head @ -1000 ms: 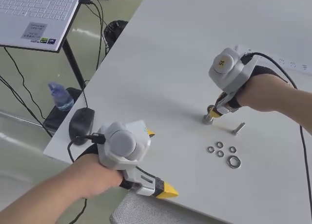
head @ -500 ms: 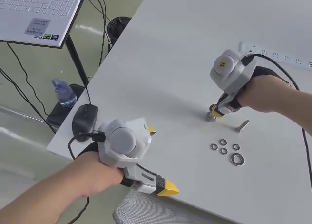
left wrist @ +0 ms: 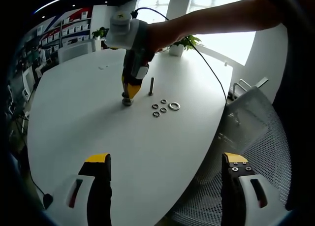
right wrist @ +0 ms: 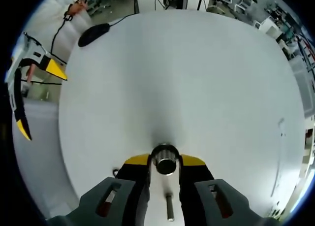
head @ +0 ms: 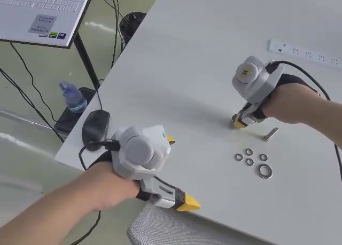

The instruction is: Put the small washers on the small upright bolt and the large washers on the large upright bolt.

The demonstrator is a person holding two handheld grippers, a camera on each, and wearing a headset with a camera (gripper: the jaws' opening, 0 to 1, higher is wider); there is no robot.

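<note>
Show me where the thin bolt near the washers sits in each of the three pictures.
Head view: thin bolt right of centre, just above the washers.
Left gripper view: thin bolt upper middle, right of the right gripper.
Right gripper view: thin bolt bottom centre, between that gripper's jaws.
Shared landmark: the right gripper, shut on the large bolt.

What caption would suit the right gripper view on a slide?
Right gripper clamps the large bolt on the white table, left gripper open at the edge.
</note>
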